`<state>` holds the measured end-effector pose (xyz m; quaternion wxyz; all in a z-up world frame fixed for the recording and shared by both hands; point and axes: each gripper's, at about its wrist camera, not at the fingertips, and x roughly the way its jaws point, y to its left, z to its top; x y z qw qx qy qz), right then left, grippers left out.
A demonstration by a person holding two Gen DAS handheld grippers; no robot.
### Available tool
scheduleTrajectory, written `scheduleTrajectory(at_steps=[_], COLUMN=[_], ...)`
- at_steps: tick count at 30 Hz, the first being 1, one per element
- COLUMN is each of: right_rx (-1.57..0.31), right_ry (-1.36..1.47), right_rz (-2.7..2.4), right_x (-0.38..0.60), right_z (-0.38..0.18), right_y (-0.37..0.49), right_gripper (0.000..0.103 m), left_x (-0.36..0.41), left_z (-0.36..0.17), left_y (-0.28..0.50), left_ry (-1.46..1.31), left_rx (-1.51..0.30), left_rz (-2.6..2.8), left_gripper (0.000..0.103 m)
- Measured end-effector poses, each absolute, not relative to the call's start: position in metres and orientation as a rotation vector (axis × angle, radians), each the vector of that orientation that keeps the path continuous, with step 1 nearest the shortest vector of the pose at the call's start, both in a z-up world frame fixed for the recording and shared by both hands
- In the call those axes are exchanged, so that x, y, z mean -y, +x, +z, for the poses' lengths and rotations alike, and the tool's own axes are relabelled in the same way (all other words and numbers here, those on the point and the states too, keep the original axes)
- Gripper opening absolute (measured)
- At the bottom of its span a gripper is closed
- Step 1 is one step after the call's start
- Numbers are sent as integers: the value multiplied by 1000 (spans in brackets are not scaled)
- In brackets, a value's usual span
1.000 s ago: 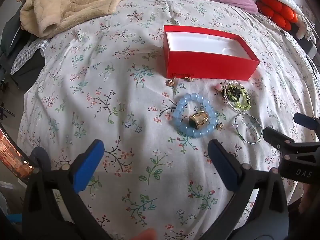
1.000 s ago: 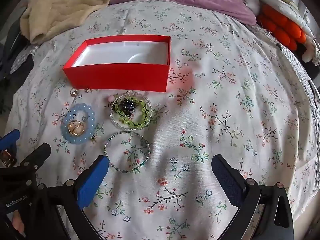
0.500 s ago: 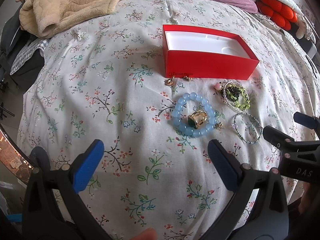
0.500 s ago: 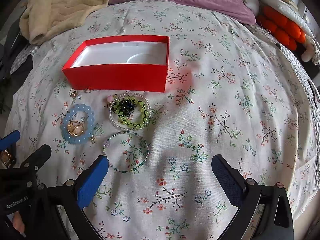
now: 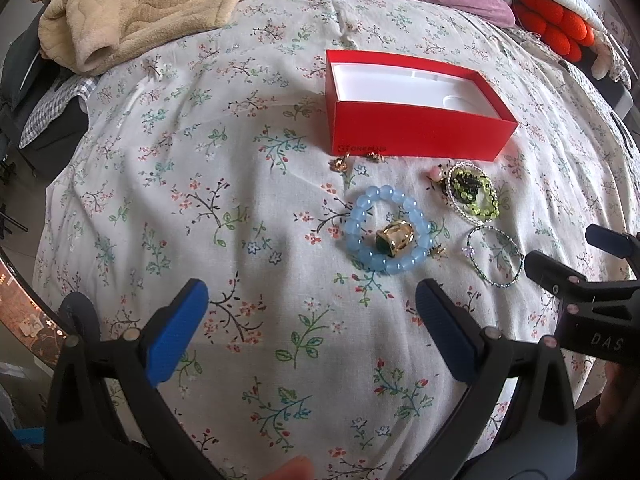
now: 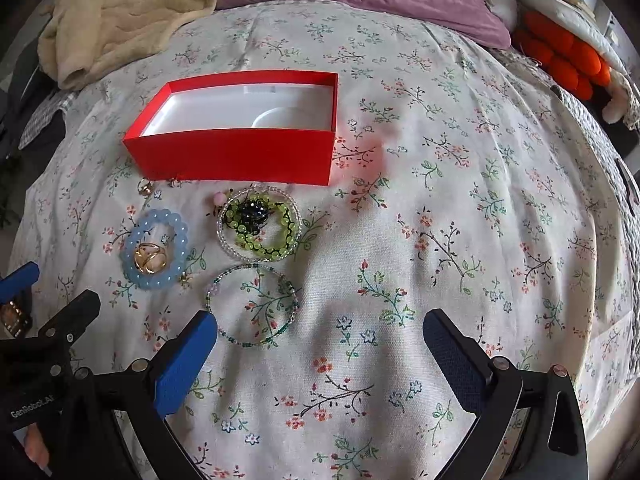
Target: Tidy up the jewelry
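Low over the near edge of the floral-print bedspread (image 6: 460,208), both claws hang side by side, pointing forward along the bed toward the jewelry. The left claw (image 5: 310,320) has its blue-padded fingers (image 5: 176,332) spread wide apart with nothing between them, only bare cloth below. The right claw (image 6: 320,352) is likewise wide open and empty; its left pad sits just beside the near rim of the thin green-and-clear seed-bead bracelet (image 6: 253,305), without clearly touching it. In the left wrist view the right claw's black frame enters from the right edge, level with that thin bracelet; in the right wrist view the left claw's frame shows at the lower left, near the jewelry. A fingertip shows at the bottom edge of the left view. The jewelry lies in a loose cluster in front of the open red cardboard box with a white lining (image 5: 408,120), which holds none of the pieces. A chunky pale-blue bead bracelet (image 5: 386,234) lies flat with a gold ring set with a dark green stone (image 5: 394,239) inside its loop. Beside it sits a lime-green bead bracelet tangled with black cord inside a clear bead ring (image 6: 259,222). Two small gold earrings (image 5: 356,160) lie just at the box's front wall.
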<state>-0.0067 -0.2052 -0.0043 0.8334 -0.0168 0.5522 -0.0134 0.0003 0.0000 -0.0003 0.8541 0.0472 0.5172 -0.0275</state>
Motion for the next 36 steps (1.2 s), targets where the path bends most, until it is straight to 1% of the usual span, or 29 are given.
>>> scheduleTrajectory(at_steps=[6, 9, 21, 31, 33, 35, 36], right_rx=[-1166, -1166, -1175, -1228, -1244, -1259, -1230], right_ry=[-33, -35, -12, 94, 116, 144, 172], right_rz=[-30, -31, -21, 23, 46, 70, 92], right_x=[207, 207, 215, 232, 233, 234, 237], right_z=[-2, -2, 10, 10, 7, 2, 3], right_y=[-6, -6, 12, 34, 37, 42, 44], right_gripper=[103, 103, 103, 103, 103, 103, 103], left_x=[4, 0, -17, -21, -19, -16, -15], left_z=[2, 0, 1, 3, 1, 1, 1], left_y=[-1, 0, 14, 42, 47, 51, 53], left_ry=[99, 85, 61, -9, -50, -72, -82], left_rx=[-1106, -1066, -1093, -1233, -1258, -1265, -1262], left_rz=[-58, -56, -34, -135, -187, -225, -239], left_gripper=[103, 103, 103, 103, 101, 97, 96])
